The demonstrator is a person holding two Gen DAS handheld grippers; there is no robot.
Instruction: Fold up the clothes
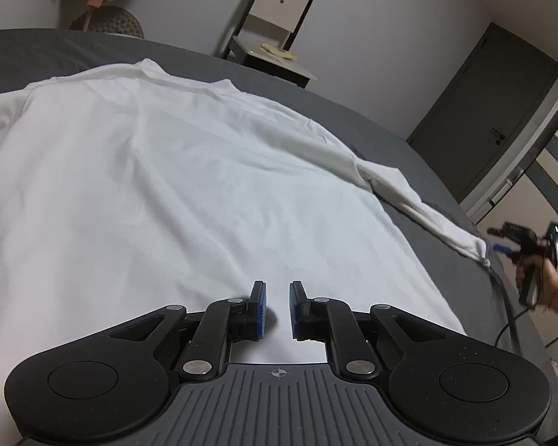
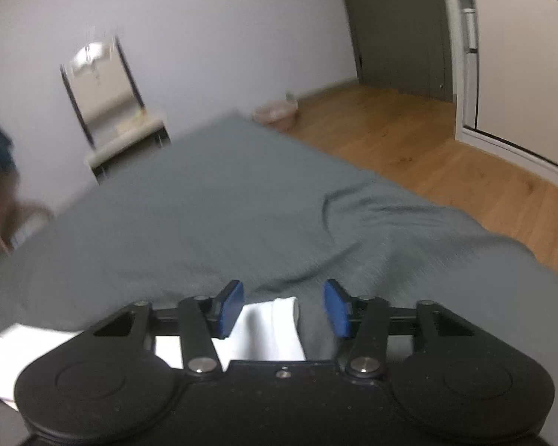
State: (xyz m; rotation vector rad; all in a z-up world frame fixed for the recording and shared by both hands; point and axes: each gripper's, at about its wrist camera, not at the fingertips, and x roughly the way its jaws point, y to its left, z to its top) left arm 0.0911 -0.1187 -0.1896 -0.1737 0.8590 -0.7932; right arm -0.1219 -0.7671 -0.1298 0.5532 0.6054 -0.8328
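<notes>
We see the white shirt [image 1: 175, 186] spread flat on the gray bed [image 2: 212, 204]. Our left claw [image 1: 277, 310] sits over its hem, nearly pressed together and holding nothing. Our right claw [image 2: 283, 308] is spread apart, the sleeve cuff [image 2: 282, 329] lying loose between its pads.

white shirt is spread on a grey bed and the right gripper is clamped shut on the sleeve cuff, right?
Not quite. The shirt does lie on the grey bed, but the right gripper is open; the right wrist view shows the cuff between pads that do not press on it.
</notes>
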